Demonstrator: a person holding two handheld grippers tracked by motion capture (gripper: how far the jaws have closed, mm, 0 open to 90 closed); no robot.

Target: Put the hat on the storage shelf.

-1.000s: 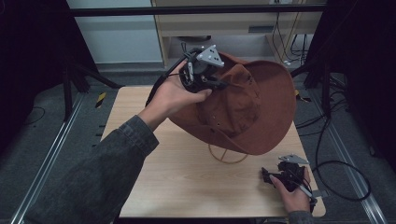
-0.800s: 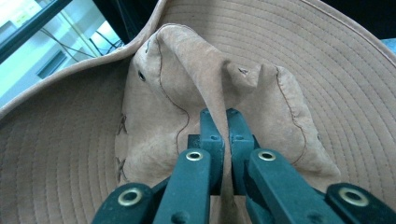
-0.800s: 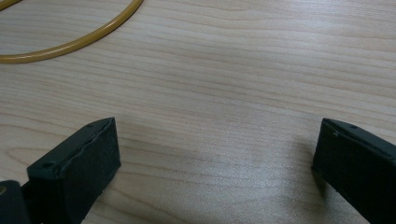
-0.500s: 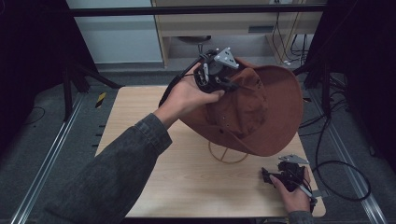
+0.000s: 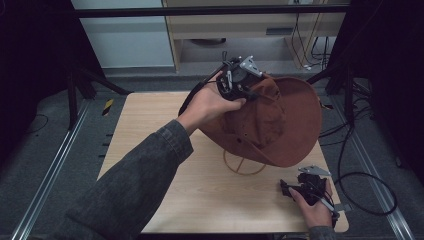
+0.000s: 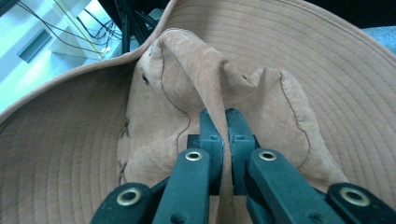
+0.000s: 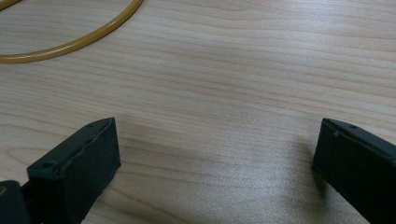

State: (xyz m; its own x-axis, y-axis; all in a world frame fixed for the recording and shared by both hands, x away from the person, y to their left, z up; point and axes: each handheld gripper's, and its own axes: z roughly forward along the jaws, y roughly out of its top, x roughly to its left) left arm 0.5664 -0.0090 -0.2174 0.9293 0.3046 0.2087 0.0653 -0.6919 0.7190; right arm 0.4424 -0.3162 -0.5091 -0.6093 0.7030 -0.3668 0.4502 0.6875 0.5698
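A brown wide-brimmed hat (image 5: 280, 120) hangs tilted over the back right of the wooden table (image 5: 165, 150). My left gripper (image 5: 250, 91) is shut on a pinched fold of the hat's crown (image 6: 219, 100), seen close in the left gripper view with the ribbed brim (image 6: 56, 149) spreading around it. Under the hat a yellow wire ring (image 5: 244, 165) rests on the table; part of it is hidden by the brim. My right gripper (image 5: 287, 189) lies near the table's front right corner, open, its jaws wide apart over bare wood (image 7: 215, 116). An arc of the yellow ring (image 7: 70, 42) shows beyond them.
A cable (image 5: 360, 175) trails off the table's right side from the right gripper. Dark stand legs (image 5: 85, 82) and a pale cabinet (image 5: 240, 25) lie behind the table. Bare wood spreads over the table's left and front middle.
My left gripper has carried the hat to the right and slightly lower over the ring. The right gripper has stayed in place.
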